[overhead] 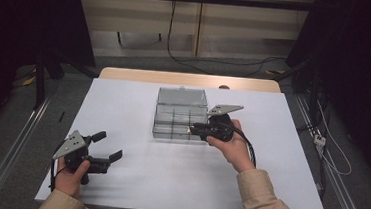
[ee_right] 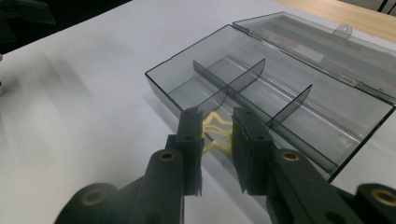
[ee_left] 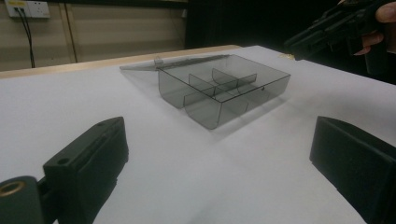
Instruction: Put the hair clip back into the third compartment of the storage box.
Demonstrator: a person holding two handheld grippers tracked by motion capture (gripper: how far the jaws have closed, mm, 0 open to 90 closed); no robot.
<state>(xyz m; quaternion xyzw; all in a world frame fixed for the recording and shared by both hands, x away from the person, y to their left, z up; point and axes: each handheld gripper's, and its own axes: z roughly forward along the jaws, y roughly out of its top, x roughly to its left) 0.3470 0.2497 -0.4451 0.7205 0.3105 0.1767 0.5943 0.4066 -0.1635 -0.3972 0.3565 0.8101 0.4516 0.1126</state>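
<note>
Yellow zigzag plastic piece (ee_right: 217,133) sits clamped between the jaws of our right gripper (overhead: 195,129), over the near edge of the clear grey divided plastic box (overhead: 178,115), lid open, at table centre. At 8 o'clock, our left gripper (overhead: 107,146) hovers, jaws spread wide, empty.

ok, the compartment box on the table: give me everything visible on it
The box is a shallow rectangular organiser in smoky, see-through plastic, sitting flat on the white table towards its far middle. Its hinged lid is fully open and lies flat behind it, with a small latch tab on its edge. Thin dividers split the tray into several compartments, which look empty. The right claw, holding a small yellow piece, hovers at the near wall; contact with the box cannot be told. The left claw is well clear.
</note>
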